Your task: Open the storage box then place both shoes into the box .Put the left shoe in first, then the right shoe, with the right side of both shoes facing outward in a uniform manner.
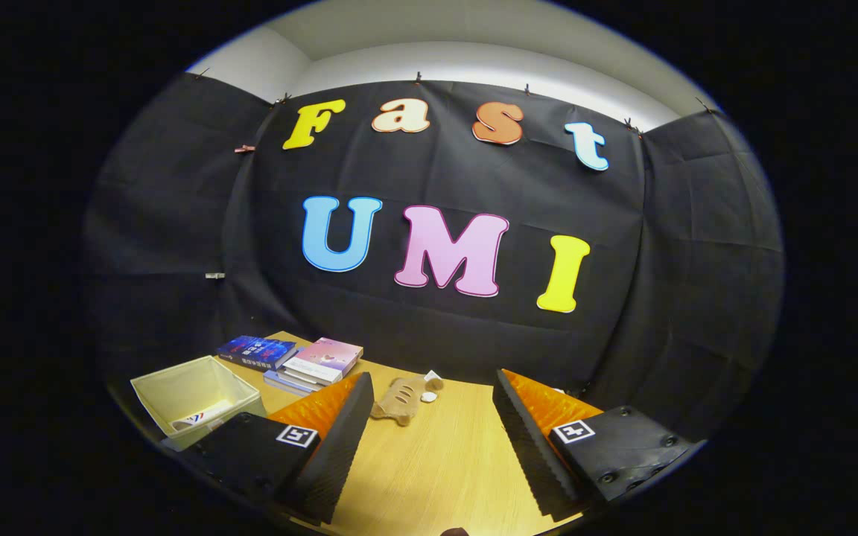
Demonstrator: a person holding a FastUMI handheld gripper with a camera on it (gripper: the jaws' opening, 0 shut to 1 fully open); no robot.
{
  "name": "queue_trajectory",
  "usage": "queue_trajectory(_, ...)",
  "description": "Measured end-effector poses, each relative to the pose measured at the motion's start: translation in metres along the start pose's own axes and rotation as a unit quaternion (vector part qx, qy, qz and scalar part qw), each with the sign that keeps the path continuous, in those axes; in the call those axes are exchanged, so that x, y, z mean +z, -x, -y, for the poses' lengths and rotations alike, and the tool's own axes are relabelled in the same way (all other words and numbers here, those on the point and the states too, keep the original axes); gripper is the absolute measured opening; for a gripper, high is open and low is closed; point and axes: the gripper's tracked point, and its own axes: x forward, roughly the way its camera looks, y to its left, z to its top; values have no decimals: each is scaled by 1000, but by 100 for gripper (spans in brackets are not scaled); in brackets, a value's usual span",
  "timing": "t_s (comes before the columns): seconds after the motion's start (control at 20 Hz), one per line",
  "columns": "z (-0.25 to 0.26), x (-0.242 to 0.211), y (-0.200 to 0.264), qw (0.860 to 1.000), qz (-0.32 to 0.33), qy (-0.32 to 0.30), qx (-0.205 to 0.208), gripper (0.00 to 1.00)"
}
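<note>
Tool point(429, 439) spread wide, shoe point(403, 398) (partly hidden) just beyond.

- The gripper point(429, 417) hangs over the table point(429, 461), fingers spread apart, nothing between them.
- A shoe point(401, 397) lies on the table just ahead of the left finger, near the wall.
- Books point(302, 361) are stacked left of the shoe, by the wall.
- A box point(191, 398), open-topped, stands left of the fingers, nearer than the books.
</note>
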Motion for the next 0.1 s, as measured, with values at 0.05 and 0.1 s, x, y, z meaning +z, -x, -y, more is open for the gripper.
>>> queue_trajectory(0.05, -2, 2, 1, 1000, 3, 6, 3, 97)
queue_trajectory(0.1, -1, 8, 1, 1000, 9, 8, 3, 98)
